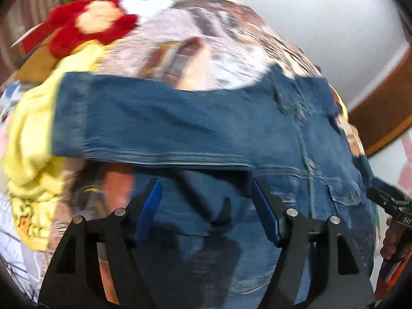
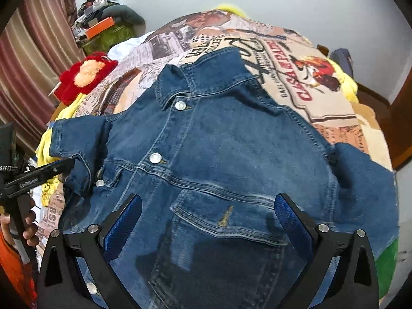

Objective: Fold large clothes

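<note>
- Lying flat on a bed, the denim jacket (image 1: pixel 206 128) fills the left wrist view, its mid-blue cloth blurred; one sleeve stretches straight across the frame to a stitched cuff at the left.
- Left gripper (image 1: pixel 206 198) hangs over the lower jacket with its black fingers and blue ribbed pads spread wide, nothing between them.
- Right gripper (image 1: pixel 386 200) shows at the right edge of this view as a black body with a hand below it; its jaws cannot be read from here.
- Yellow blanket (image 1: pixel 31 139), soft and rumpled, lies bunched just left of the cuff, with a red plush toy (image 1: pixel 92 25) beyond it.
- Sharper, the right wrist view shows the jacket (image 2: pixel 231 141) front up: collar spread, silver snap buttons (image 2: pixel 155 158) down the placket, a flapped chest pocket (image 2: pixel 226 219) with a brass buttonhole, double seams throughout.
- Right gripper (image 2: pixel 208 213) hovers over that pocket, jaws wide and empty.
- Left gripper (image 2: pixel 38 175) reaches in from the left, close to the short folded-looking sleeve end; whether it touches is unclear.
- Printed bedspread (image 2: pixel 296 77), newspaper-collage pattern with red lettering, lies under the jacket.
- Striped maroon curtain (image 2: pixel 33 59) hangs at the left, beside a cluttered green stand (image 2: pixel 108 36) with an orange box on top.
</note>
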